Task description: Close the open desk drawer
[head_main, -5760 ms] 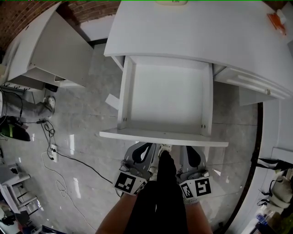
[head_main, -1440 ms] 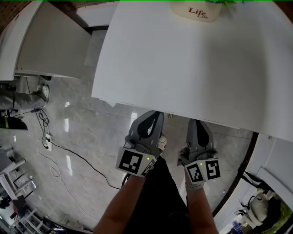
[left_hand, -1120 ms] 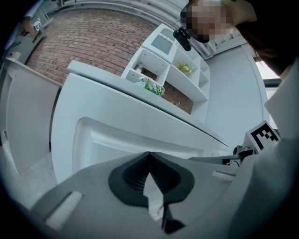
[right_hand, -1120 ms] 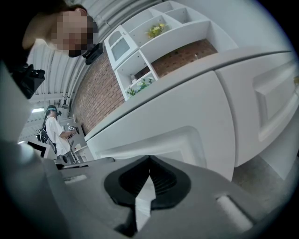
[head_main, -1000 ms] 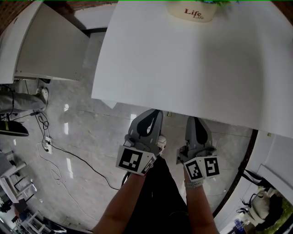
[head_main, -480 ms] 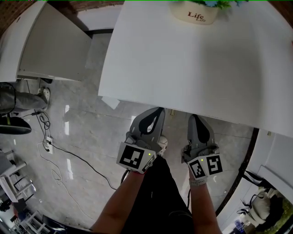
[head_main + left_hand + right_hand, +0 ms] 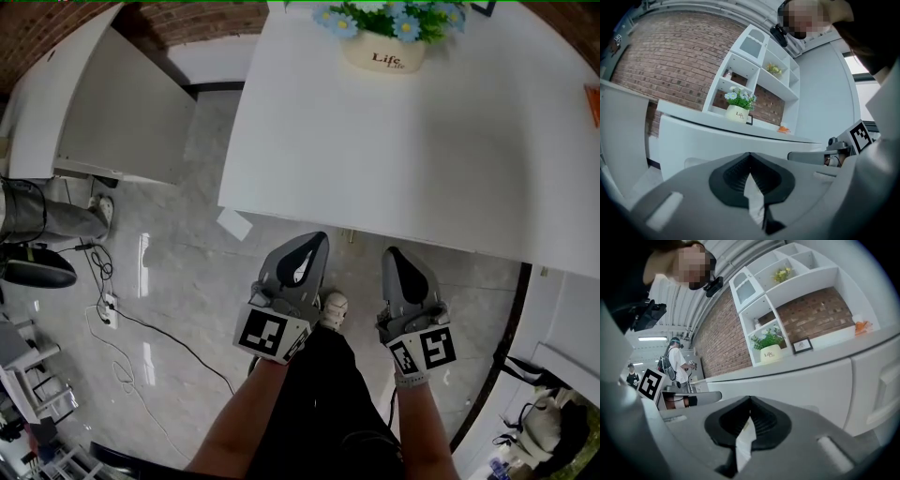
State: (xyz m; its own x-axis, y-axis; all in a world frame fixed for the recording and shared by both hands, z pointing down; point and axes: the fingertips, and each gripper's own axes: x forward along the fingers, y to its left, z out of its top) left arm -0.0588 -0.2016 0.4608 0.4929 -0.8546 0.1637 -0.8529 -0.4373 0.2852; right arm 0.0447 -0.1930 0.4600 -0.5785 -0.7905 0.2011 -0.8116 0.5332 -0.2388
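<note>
Holding your left gripper and right gripper low in the frame, jaws pressed together on nothing and clear of the desk, suits a finished job, since the drawer sits flush under the top.

- The drawer, seen pulled far out from under the desk some seconds ago, is no longer seen jutting out in the head view (only the desk's top is shown there).
- The left gripper and the right gripper, held at the desk's front edge a moment ago, have been drawn back, so that a strip of floor is now seen between them and the desk.
- The flower pot has been brought fully into the head view, blooms included.
</note>
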